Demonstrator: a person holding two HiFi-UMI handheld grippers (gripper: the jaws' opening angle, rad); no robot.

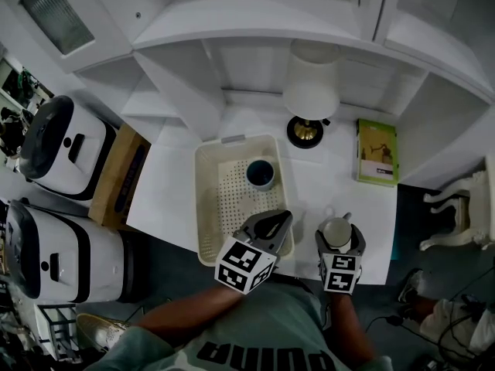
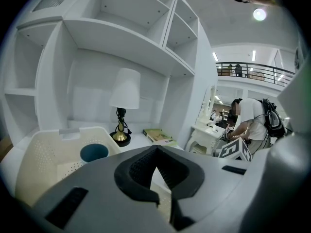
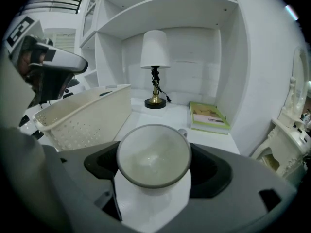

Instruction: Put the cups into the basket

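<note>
Pickup: our right gripper point(image 1: 338, 236) clamps the white cup point(image 3: 153, 154), left gripper point(image 1: 272, 221) clenched empty; next, we should lift toward the basket point(image 1: 207, 199) at ten o'clock.

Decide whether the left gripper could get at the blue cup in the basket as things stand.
Probably yes: the left gripper sits at the basket's near rim, nothing between it and the blue cup.
</note>
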